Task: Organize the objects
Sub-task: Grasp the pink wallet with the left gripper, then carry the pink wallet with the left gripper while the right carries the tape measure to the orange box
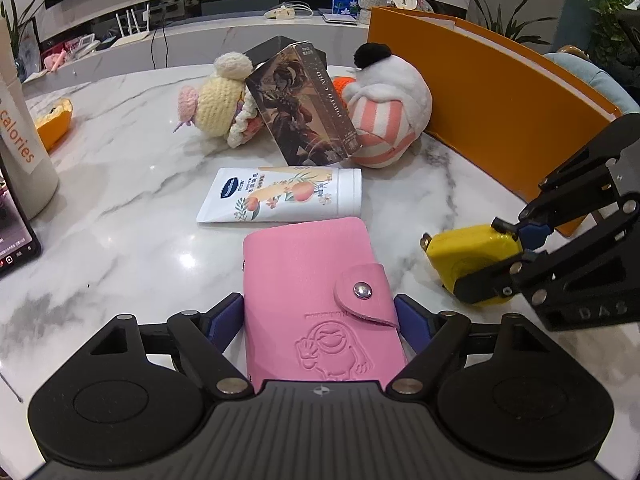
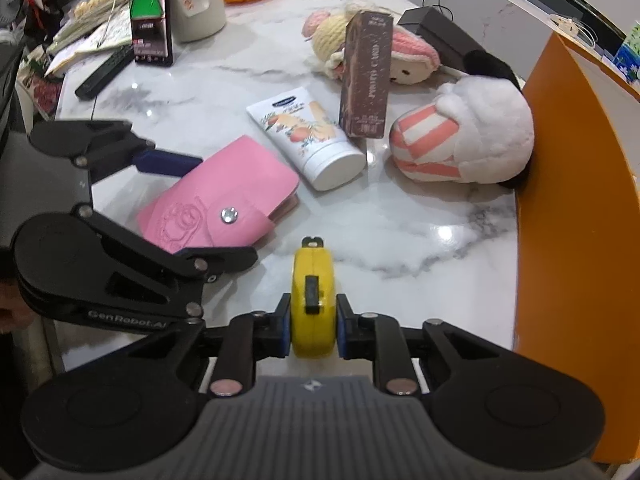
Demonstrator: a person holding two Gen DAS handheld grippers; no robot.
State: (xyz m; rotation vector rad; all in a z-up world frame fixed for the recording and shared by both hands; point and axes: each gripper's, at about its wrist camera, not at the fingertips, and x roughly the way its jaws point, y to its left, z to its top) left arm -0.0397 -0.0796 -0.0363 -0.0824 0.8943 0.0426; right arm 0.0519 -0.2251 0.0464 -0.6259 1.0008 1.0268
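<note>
A pink snap-button card wallet (image 1: 304,272) (image 2: 224,184) lies on the white marble table (image 1: 120,208). My left gripper (image 1: 318,316) (image 2: 216,208) straddles it, its blue pads touching the wallet's two long edges. To the right, a yellow tape measure (image 1: 468,252) (image 2: 312,276) stands on edge, and my right gripper (image 2: 312,320) (image 1: 488,256) is shut on its flat sides. Beyond the wallet lie a white lotion tube (image 1: 288,194) (image 2: 308,136) and an upright brown printed box (image 1: 304,108) (image 2: 368,76).
A crochet doll (image 1: 220,100) and a white plush with pink stripes (image 1: 388,108) flank the brown box. A tall orange box (image 1: 500,92) walls the right side. At the left stand a white cup (image 1: 20,140), a phone (image 1: 12,232) and a remote (image 2: 104,72).
</note>
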